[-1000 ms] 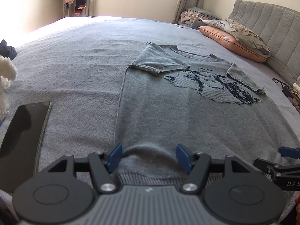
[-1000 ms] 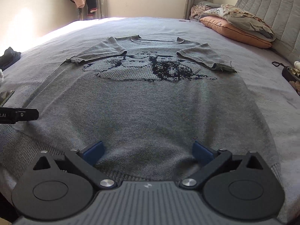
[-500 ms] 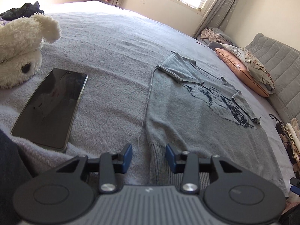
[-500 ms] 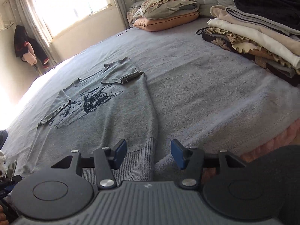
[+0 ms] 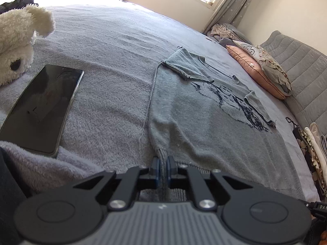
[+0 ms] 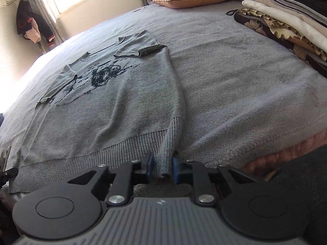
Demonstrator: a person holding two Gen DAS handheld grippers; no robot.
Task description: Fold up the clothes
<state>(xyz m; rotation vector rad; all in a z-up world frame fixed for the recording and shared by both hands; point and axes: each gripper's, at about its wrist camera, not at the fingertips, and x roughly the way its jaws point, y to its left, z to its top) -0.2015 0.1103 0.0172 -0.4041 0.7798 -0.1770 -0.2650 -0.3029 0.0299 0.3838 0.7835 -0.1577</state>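
Note:
A grey knit sweater [image 5: 204, 122] with a dark blue picture on its chest lies flat on the bed, front up, both short sleeves folded in. My left gripper [image 5: 162, 161] is at the hem's left corner, its jaws closing tight on the ribbed edge. The same sweater [image 6: 114, 106] shows in the right wrist view. There my right gripper [image 6: 162, 159] has its jaws closing on the hem's right corner, and the ribbed fabric is bunched and pinched between the blue pads.
A black phone [image 5: 43, 106] and a white plush toy [image 5: 18, 40] lie on the grey blanket [image 5: 102, 40] left of the sweater. A stack of folded clothes [image 6: 286, 20] sits to the right. Pillows [image 5: 253, 71] rest against the headboard [image 5: 302, 65].
Both grippers moved outward from the middle of the hem to its two corners and rolled. Their jaws went from wide open to pinching the ribbed edge.

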